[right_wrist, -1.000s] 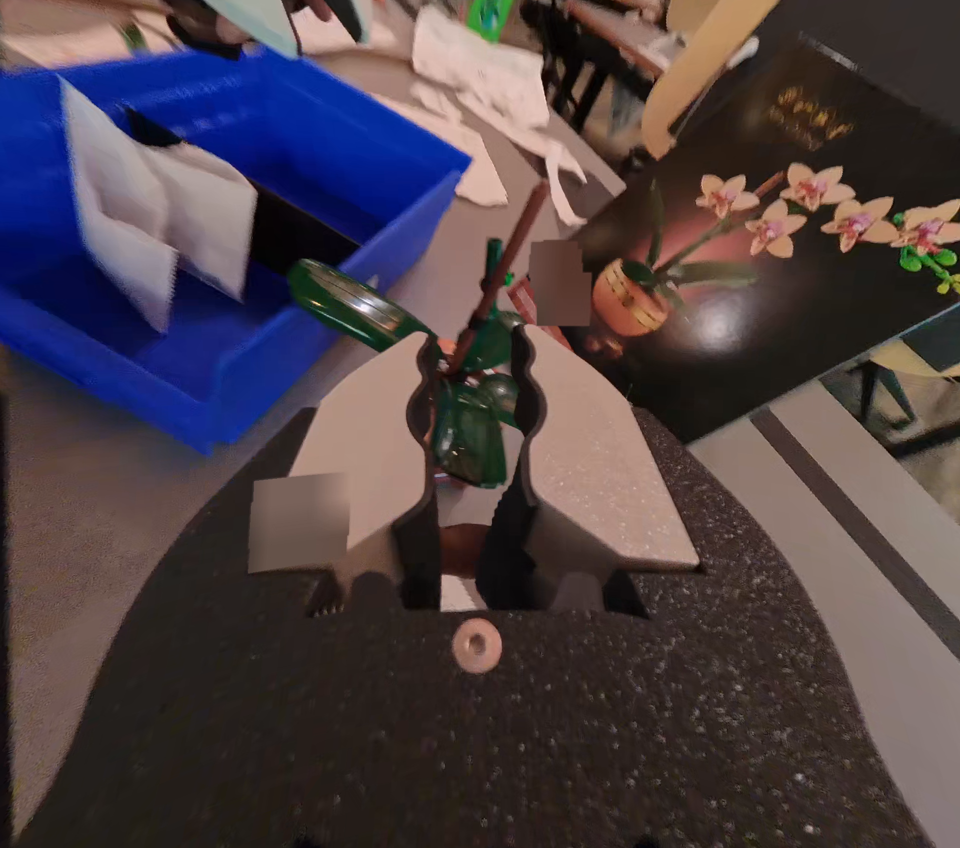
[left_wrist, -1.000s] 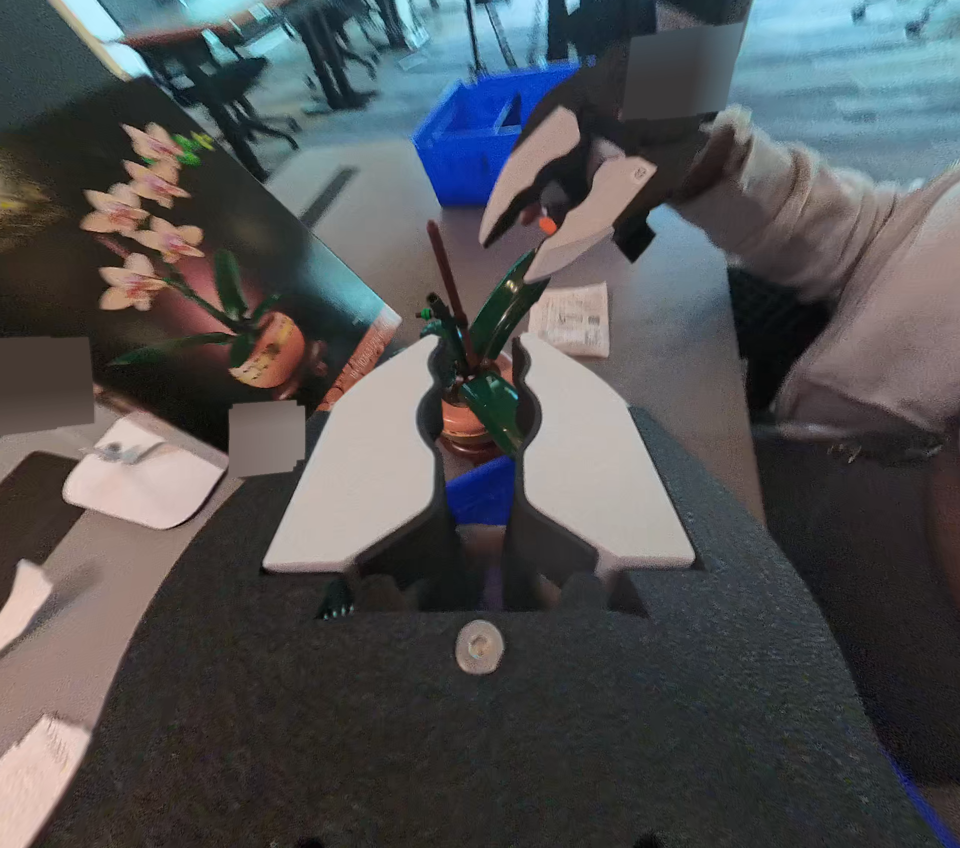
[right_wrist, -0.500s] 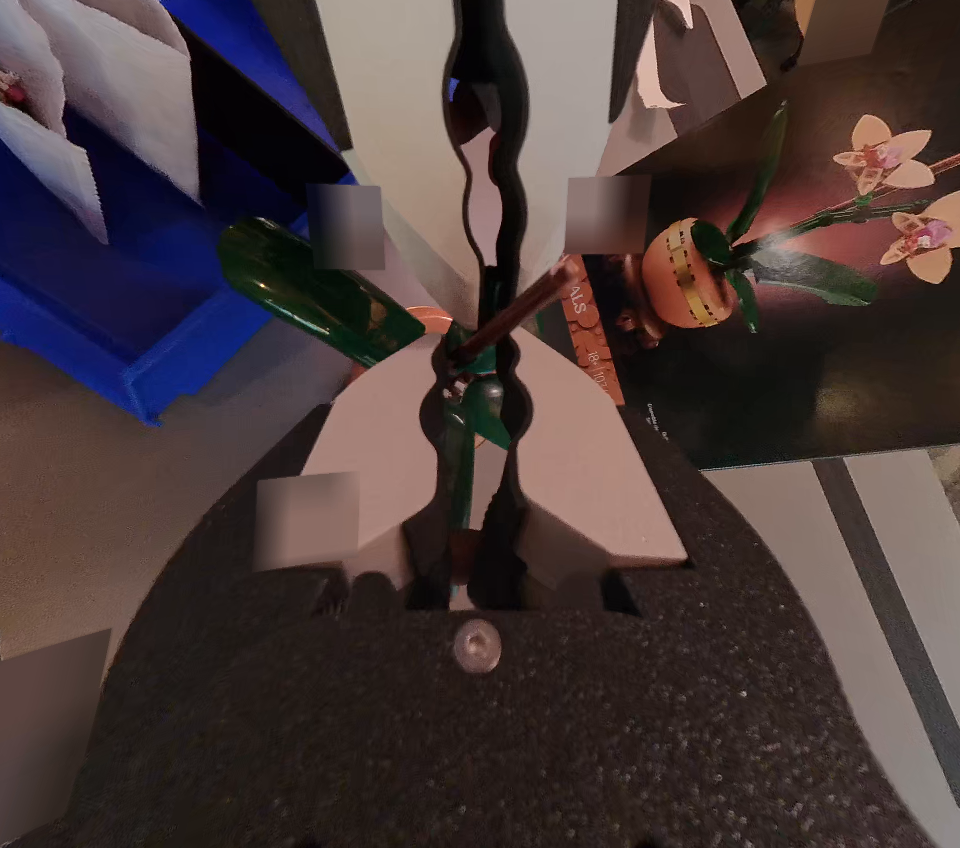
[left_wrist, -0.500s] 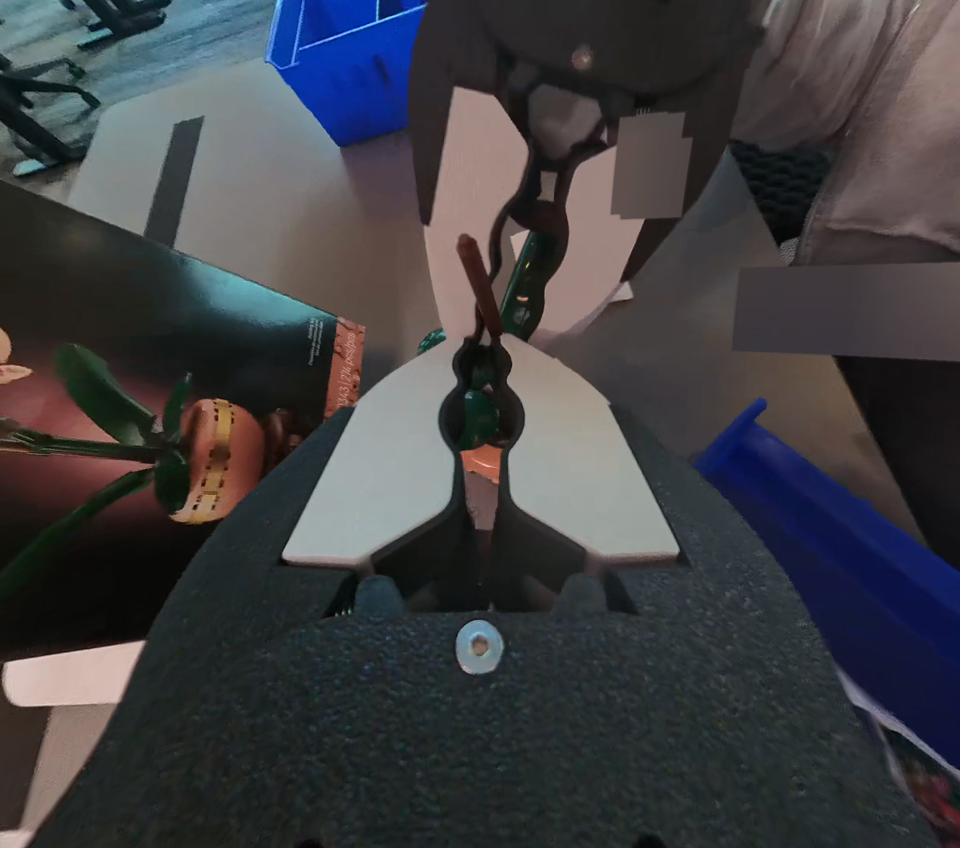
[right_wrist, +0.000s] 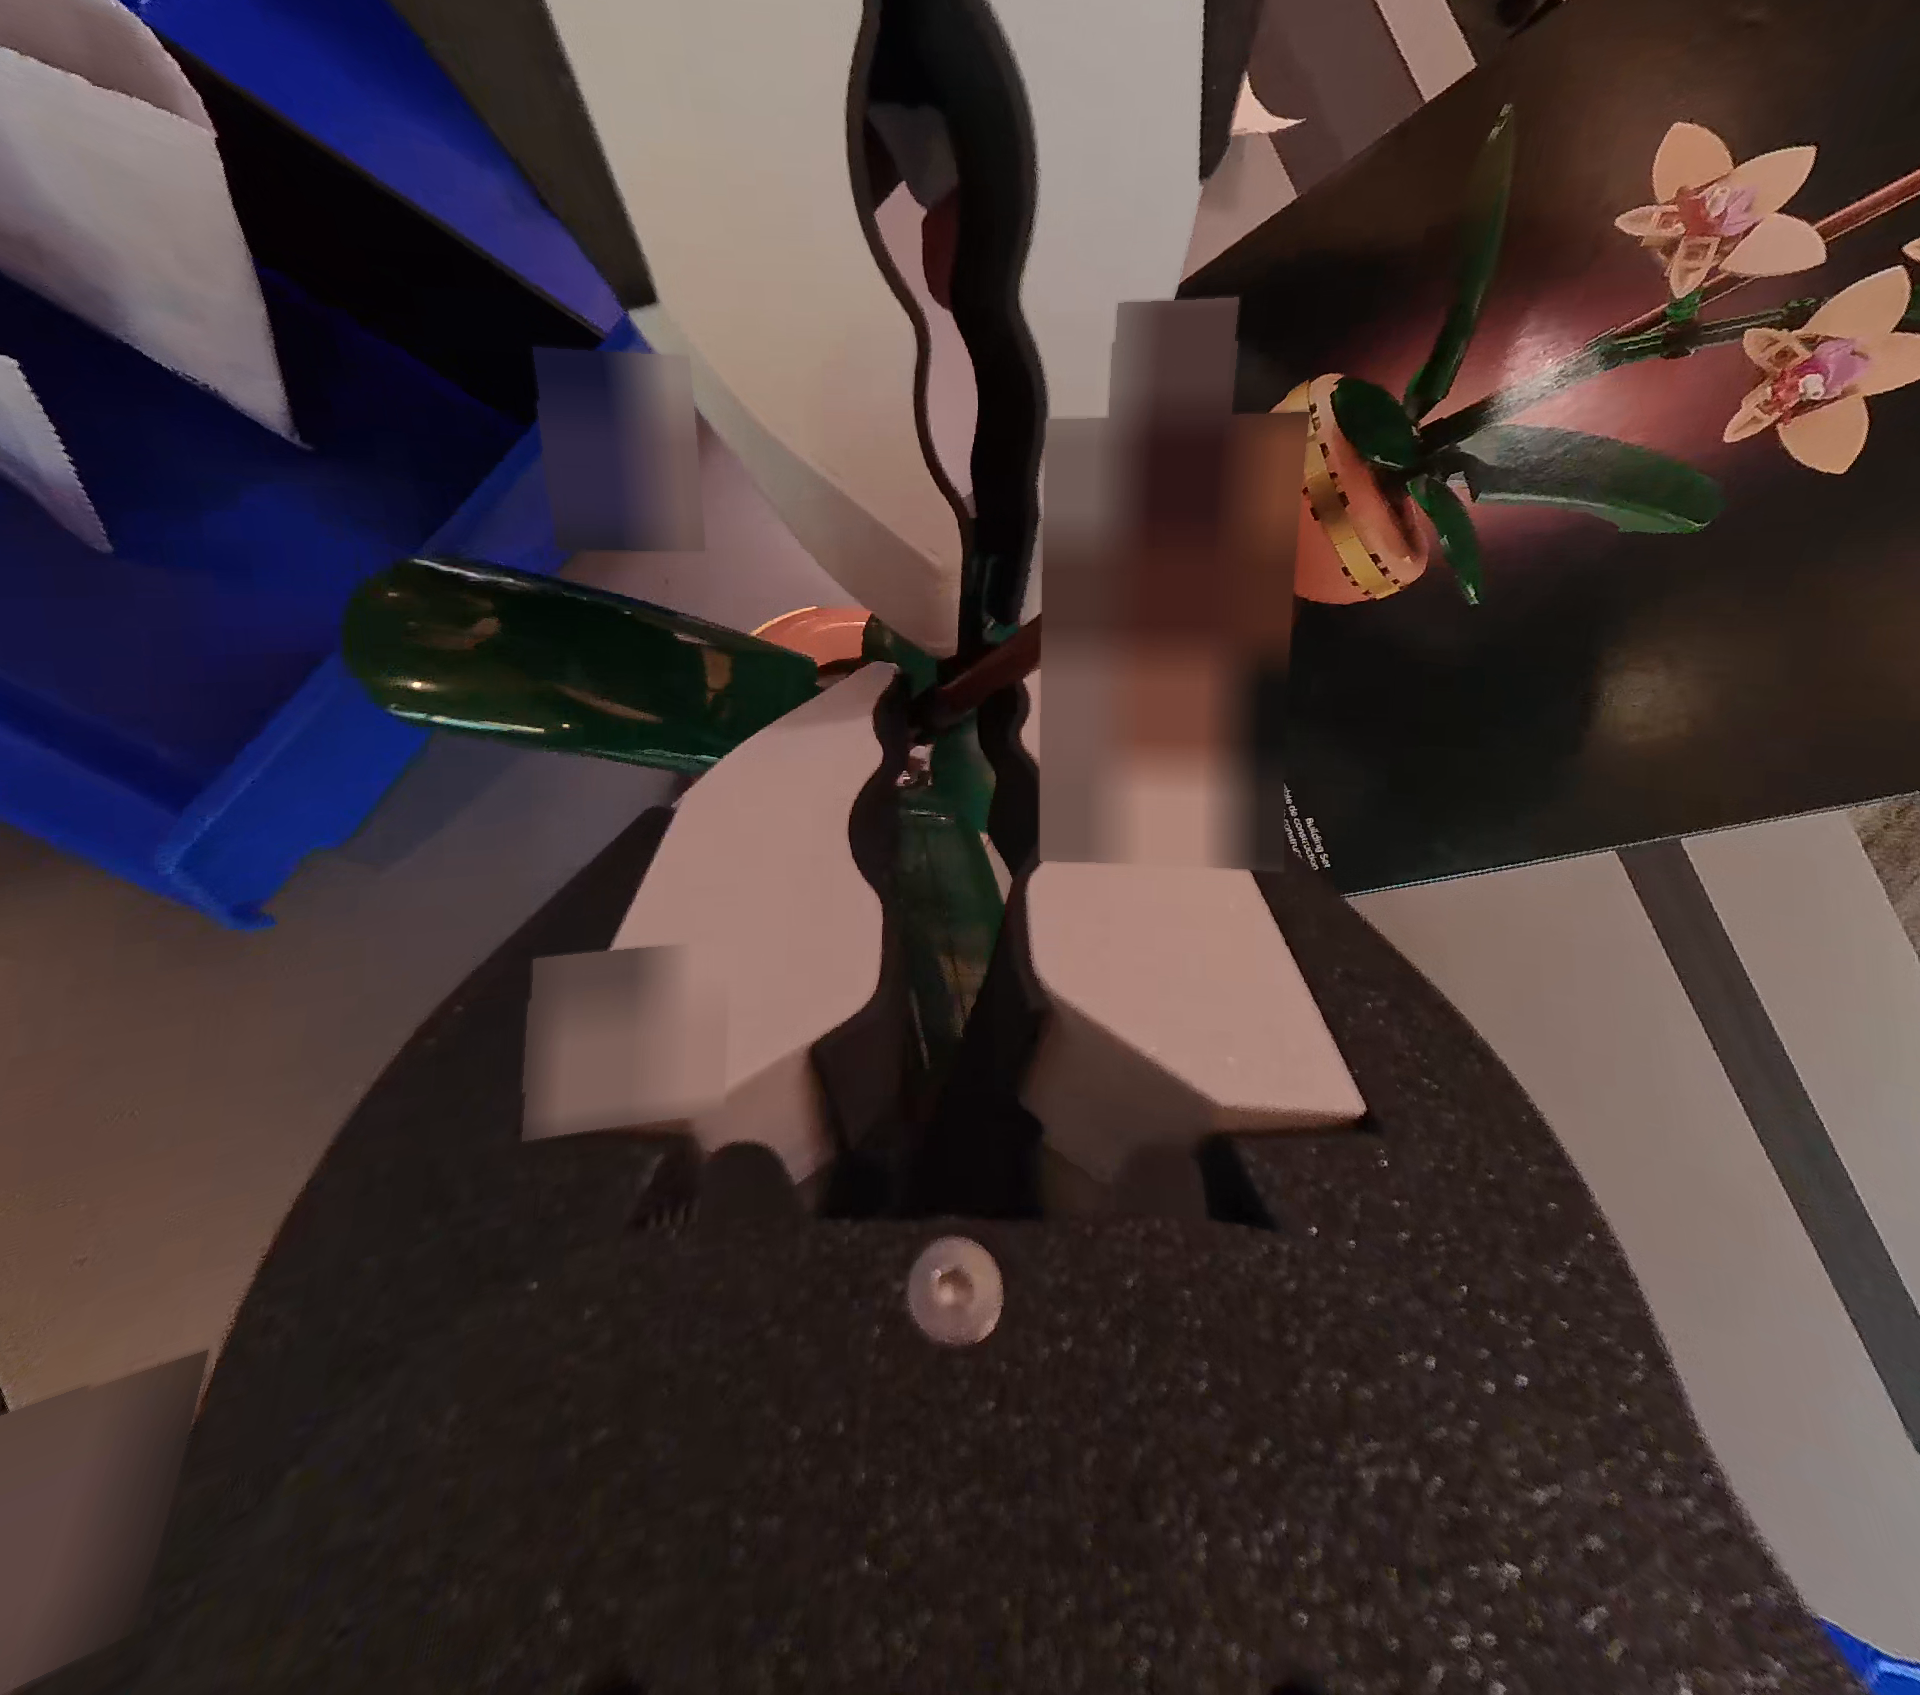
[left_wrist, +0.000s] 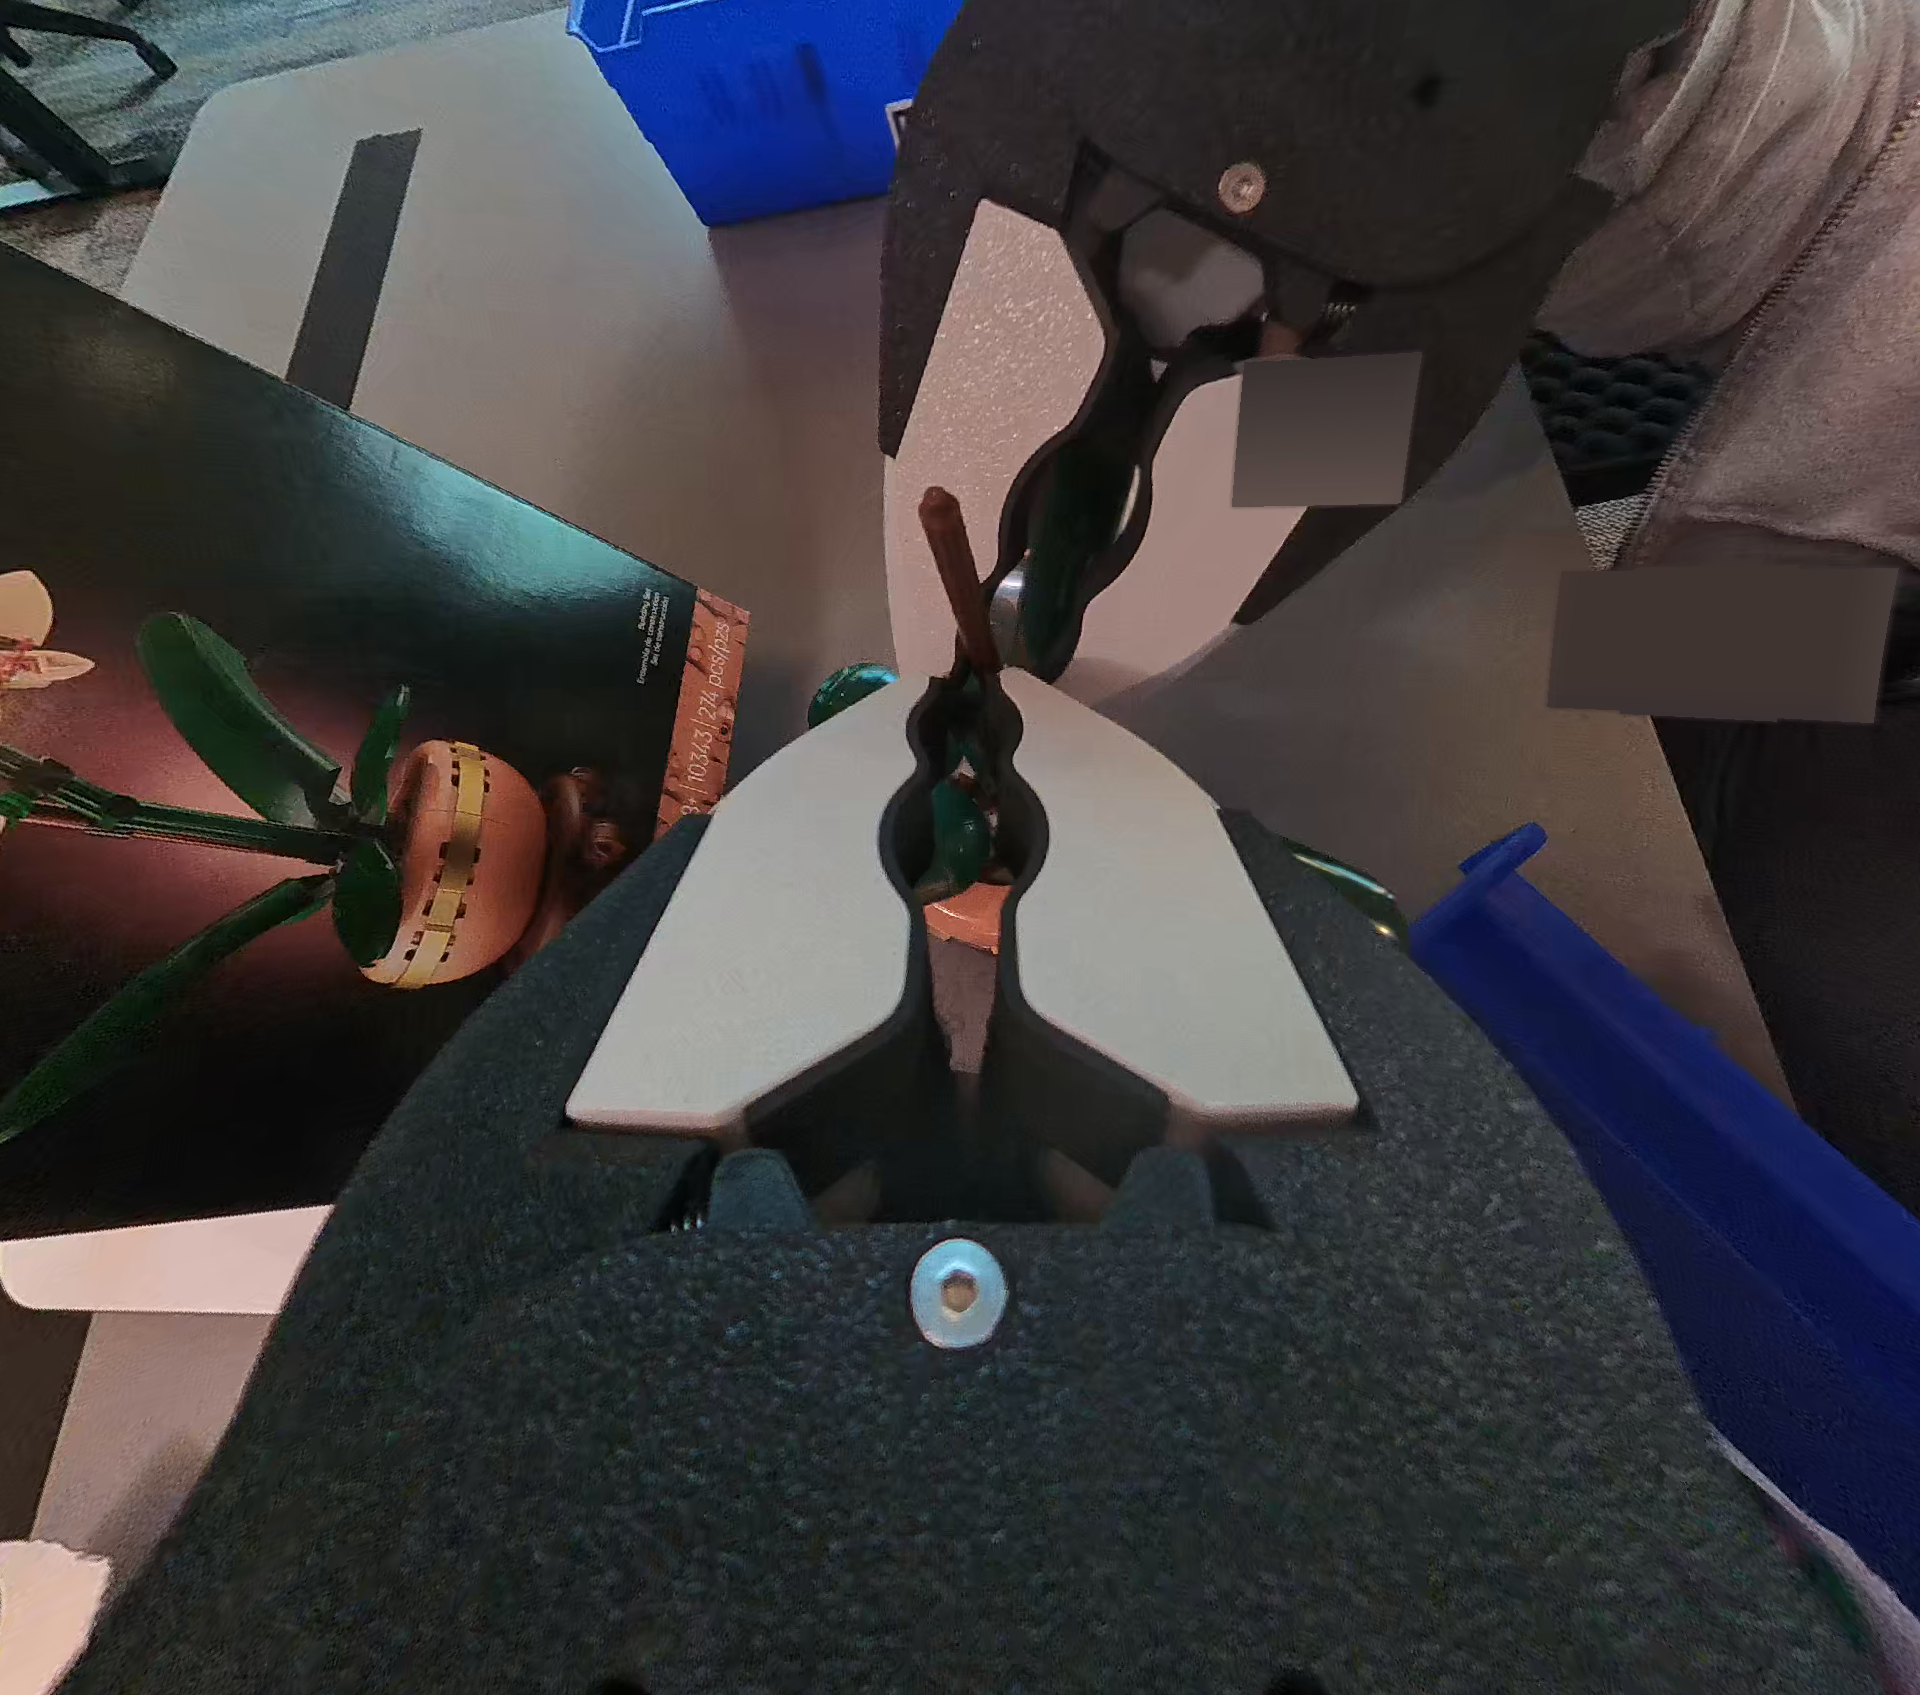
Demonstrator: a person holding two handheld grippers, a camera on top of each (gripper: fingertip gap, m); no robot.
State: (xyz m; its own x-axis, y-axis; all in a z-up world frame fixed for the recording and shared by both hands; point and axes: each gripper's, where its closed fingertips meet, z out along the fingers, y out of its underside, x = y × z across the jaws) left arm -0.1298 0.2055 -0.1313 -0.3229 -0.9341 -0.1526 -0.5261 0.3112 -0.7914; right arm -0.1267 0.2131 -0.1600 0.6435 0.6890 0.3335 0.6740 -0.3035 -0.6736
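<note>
The small brick-built plant [left_wrist: 961, 824], green leaves and a brown stem in a terracotta pot, sat pinched in the left tongs [left_wrist: 961, 700] above the grey counter [left_wrist: 540, 315], steadied for two-handed work. At twelve o'clock the right tongs [left_wrist: 1049, 606] were pressed onto a glossy green leaf [right_wrist: 940, 907]. The black picture box [left_wrist: 312, 565] lay at nine o'clock; a blue plastic bin [left_wrist: 769, 87] stood beyond.
</note>
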